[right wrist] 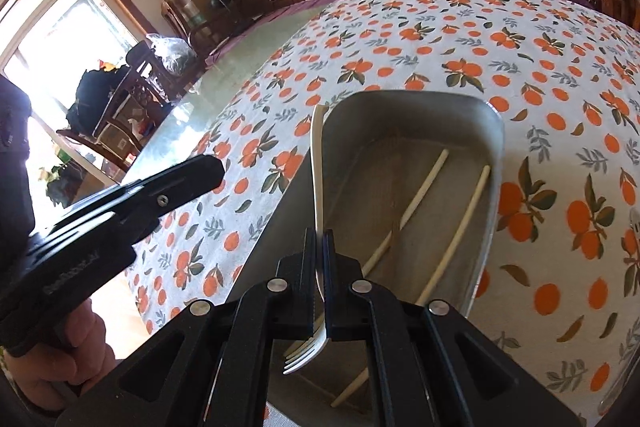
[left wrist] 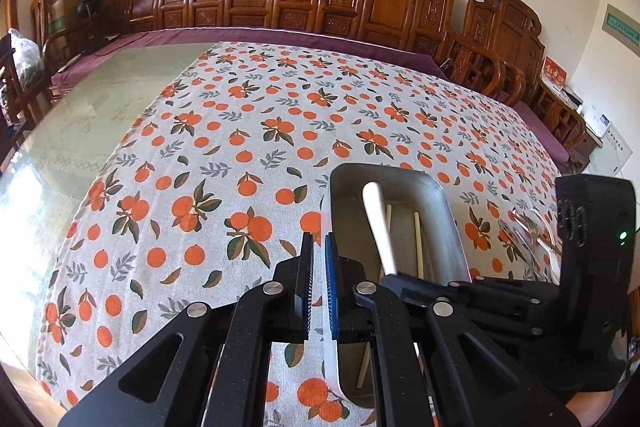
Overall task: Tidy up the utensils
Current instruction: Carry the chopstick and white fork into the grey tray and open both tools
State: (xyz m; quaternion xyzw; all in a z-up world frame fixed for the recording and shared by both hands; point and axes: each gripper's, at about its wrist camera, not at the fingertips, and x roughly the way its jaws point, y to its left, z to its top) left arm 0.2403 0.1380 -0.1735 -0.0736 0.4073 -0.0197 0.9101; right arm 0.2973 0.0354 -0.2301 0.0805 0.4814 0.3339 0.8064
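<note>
Our right gripper (right wrist: pixel 319 255) clamps a white plastic fork (right wrist: pixel 318 187) mid-handle, tines toward us, poised over the metal tray (right wrist: pixel 494 163) where two chopsticks (right wrist: pixel 424 183) already lie, probably for dropping in. Our left gripper (left wrist: pixel 319 259) pinches the tray's near-left rim, apparently steadying it on the orange-print tablecloth (left wrist: pixel 200 147).

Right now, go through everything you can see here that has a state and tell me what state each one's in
Left gripper: shut on the near rim of the metal tray.
Right gripper: shut on the white fork, tines toward the camera, handle over the tray.
Metal tray: flat on the tablecloth, open-topped.
Chopsticks: two, lying loose inside the tray.
</note>
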